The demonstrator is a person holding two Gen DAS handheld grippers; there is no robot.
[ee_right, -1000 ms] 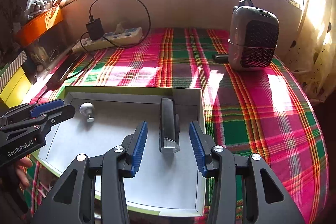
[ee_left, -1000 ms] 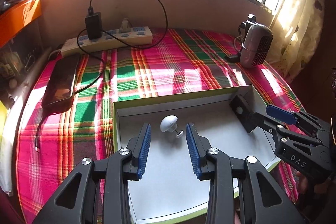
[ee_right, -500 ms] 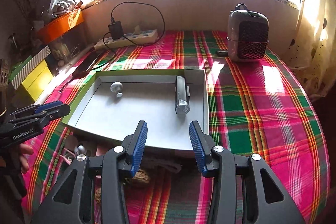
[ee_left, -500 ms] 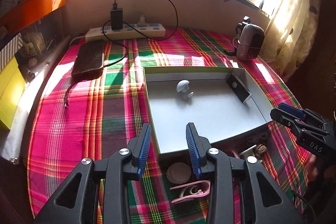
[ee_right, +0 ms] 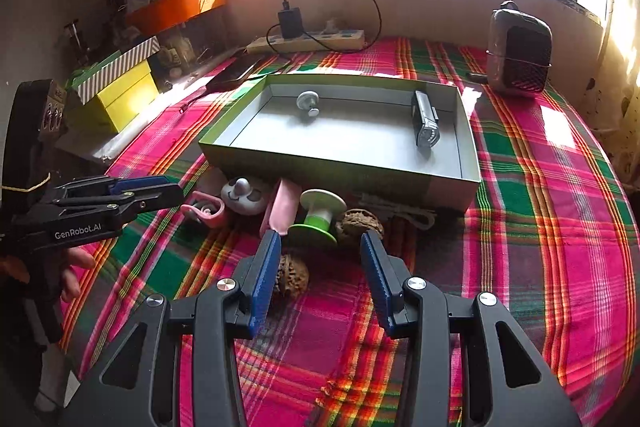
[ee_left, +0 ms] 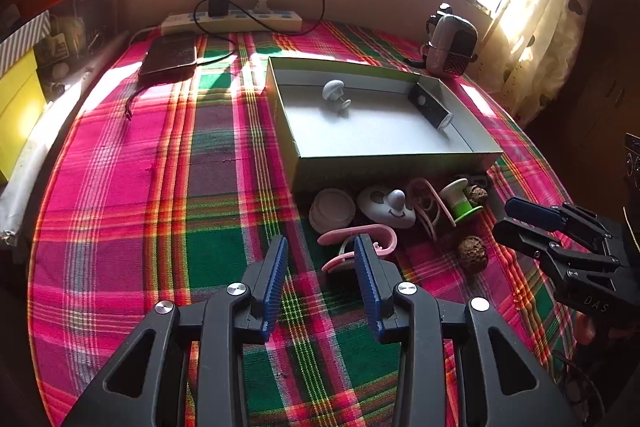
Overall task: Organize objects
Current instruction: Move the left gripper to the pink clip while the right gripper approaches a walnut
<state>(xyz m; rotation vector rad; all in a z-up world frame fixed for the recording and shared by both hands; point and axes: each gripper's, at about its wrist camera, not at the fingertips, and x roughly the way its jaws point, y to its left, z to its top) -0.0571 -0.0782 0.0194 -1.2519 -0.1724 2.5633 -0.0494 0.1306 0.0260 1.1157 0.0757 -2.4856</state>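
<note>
1. Two sets of tongs, left tongs and right tongs, hover released and hold nothing, on the near side of the box.
2. Small items lie against the box's near wall: walnut, green spool, pink clip.
3. Inside the box sit a white knob and a dark flashlight.

Knob and torch lie in the box; spool before it.
</note>
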